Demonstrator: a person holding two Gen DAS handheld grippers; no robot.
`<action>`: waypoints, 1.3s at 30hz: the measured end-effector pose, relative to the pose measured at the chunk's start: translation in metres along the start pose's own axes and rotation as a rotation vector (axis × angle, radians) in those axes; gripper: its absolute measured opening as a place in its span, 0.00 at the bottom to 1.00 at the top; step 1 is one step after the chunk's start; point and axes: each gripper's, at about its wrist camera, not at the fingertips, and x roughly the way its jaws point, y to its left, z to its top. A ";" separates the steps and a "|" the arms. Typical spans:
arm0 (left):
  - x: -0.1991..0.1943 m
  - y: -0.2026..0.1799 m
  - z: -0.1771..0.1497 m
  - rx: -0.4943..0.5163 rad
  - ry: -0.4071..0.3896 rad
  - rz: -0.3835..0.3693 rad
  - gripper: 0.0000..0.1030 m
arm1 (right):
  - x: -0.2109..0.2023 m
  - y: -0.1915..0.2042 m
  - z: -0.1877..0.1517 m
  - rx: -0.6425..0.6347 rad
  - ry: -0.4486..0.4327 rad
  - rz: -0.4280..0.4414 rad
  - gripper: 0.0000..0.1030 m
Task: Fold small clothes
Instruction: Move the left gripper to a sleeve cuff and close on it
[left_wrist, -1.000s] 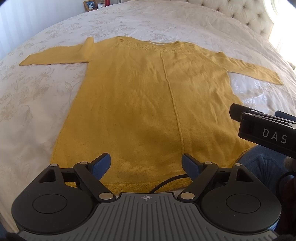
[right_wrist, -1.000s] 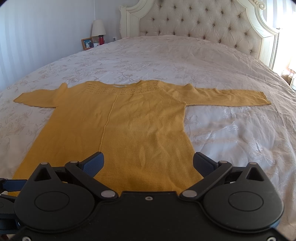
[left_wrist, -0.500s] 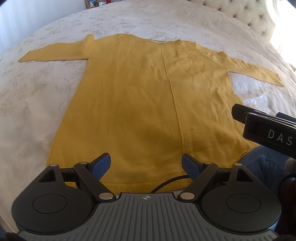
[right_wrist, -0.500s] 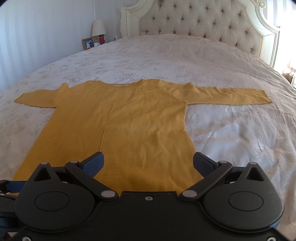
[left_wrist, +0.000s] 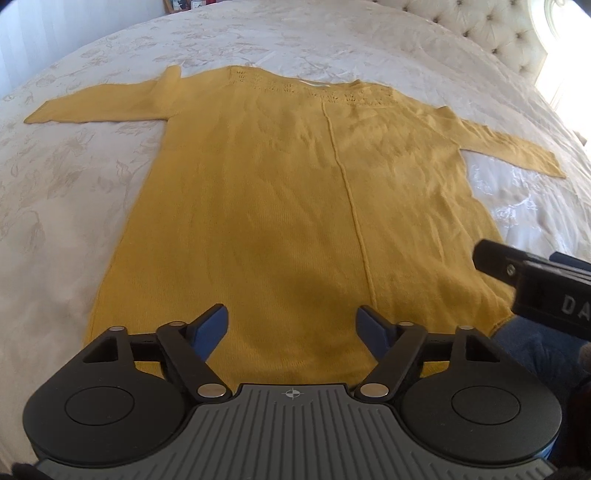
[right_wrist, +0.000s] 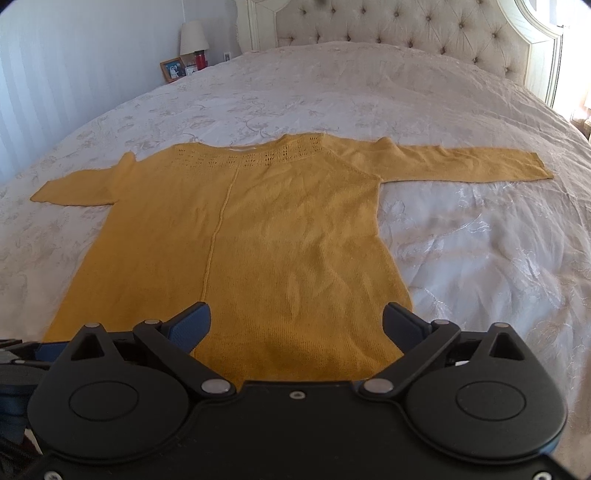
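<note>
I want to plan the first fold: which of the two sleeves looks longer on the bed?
The sleeve on the window side, right in the right wrist view. It stretches out long and straight, while the lamp-side sleeve looks shorter.

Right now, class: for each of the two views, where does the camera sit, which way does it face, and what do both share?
Left wrist: on the left gripper, jaws closing, nothing between them; looks down over the yellow sweater toward the headboard; right gripper at the edge.
Right wrist: on the right gripper, open; faces headboard, lamp.
Shared: sweater flat on the bed.
</note>
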 end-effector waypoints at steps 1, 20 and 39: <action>0.002 0.002 0.005 0.010 0.003 0.005 0.70 | 0.002 0.000 0.001 -0.001 0.015 0.004 0.90; 0.042 0.100 0.146 0.049 -0.214 0.120 0.68 | 0.089 0.041 0.123 0.040 -0.130 0.057 0.79; 0.103 0.270 0.211 -0.034 -0.188 0.309 0.57 | 0.193 0.032 0.112 0.175 -0.130 0.149 0.64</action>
